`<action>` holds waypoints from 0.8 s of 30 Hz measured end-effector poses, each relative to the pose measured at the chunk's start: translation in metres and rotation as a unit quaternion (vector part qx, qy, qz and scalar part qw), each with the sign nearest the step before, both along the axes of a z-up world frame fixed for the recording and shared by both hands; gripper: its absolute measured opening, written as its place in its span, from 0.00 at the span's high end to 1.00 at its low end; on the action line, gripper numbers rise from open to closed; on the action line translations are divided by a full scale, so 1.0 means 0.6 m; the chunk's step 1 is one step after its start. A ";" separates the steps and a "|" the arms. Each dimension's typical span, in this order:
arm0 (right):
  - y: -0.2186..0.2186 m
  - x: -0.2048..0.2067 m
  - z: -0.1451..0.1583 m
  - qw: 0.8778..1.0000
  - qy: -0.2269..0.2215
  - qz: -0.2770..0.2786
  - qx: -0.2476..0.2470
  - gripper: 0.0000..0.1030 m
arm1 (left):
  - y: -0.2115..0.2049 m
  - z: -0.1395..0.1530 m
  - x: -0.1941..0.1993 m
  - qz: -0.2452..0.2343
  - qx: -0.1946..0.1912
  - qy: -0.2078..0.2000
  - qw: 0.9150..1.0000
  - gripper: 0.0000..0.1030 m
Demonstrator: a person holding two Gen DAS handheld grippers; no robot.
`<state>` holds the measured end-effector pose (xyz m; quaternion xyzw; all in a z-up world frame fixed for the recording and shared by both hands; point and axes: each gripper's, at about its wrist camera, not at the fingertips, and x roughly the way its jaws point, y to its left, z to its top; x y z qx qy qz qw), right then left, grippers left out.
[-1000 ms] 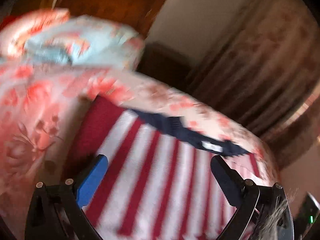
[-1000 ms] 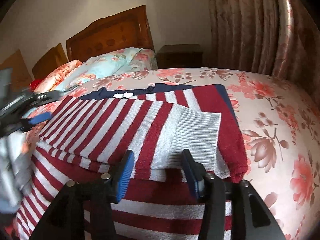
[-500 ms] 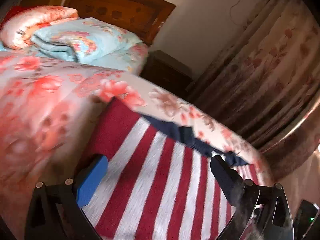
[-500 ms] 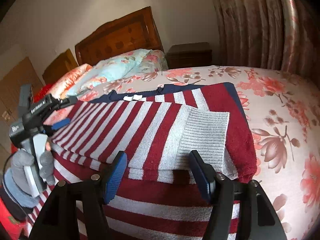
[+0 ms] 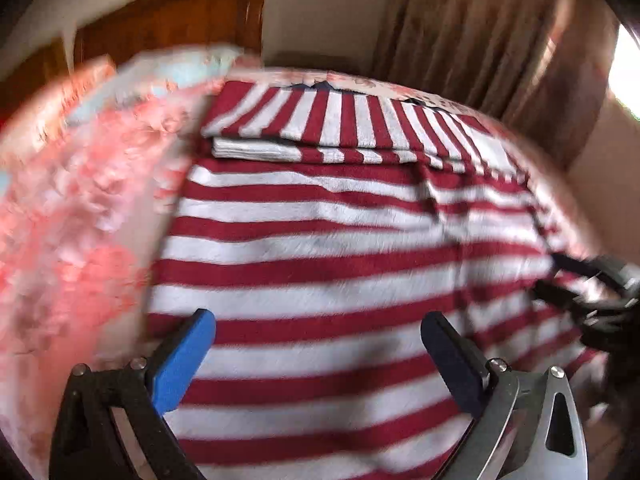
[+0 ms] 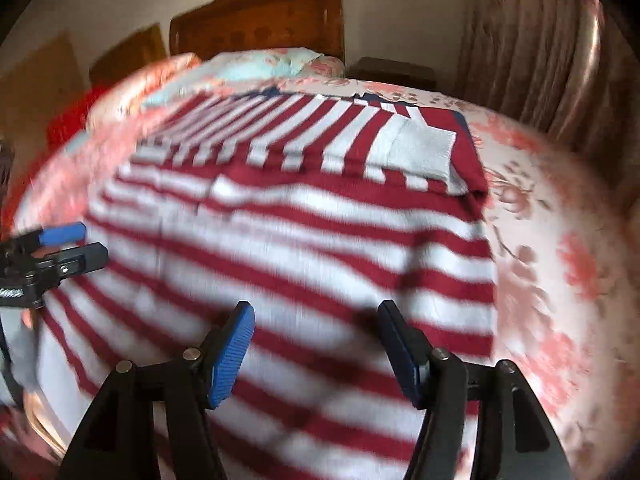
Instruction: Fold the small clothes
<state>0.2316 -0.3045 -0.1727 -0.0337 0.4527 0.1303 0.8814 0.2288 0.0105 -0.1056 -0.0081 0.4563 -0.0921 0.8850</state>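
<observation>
Because the red-and-white striped sweater (image 5: 340,264) is a soft, limp knit, you can expect it to sag and drag wherever you lift it, so take it at its near hem corners rather than mid-panel. It lies flat on the floral bed (image 6: 560,240), with its sleeves already folded across the far, chest end; a grey ribbed cuff (image 6: 424,152) shows at the far right. Your left tool (image 5: 318,354) hangs over the near left part of the sweater with its jaws spread wide and nothing between them. Your right tool (image 6: 316,344) is over the near right part, jaws well apart too, gripping nothing. Neither seems to press the cloth, though blur makes contact hard to judge.
</observation>
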 end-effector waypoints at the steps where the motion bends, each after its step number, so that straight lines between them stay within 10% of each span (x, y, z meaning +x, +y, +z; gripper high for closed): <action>1: -0.001 -0.020 0.000 1.000 0.001 0.002 -0.010 0.37 | 0.001 -0.003 -0.013 -0.003 0.009 0.002 1.000 0.00; 7: -0.034 -0.133 -0.004 1.000 -0.008 0.006 -0.012 0.35 | 0.017 -0.012 -0.099 -0.012 0.029 -0.019 0.999 0.00; 18: -0.131 -0.289 0.000 0.996 -0.021 -0.060 0.057 0.36 | 0.144 0.013 -0.235 0.056 -0.135 -0.052 0.988 0.00; 24: -0.155 -0.306 -0.010 0.991 -0.022 -0.087 0.103 0.48 | 0.140 0.001 -0.238 0.047 -0.146 -0.041 0.987 0.00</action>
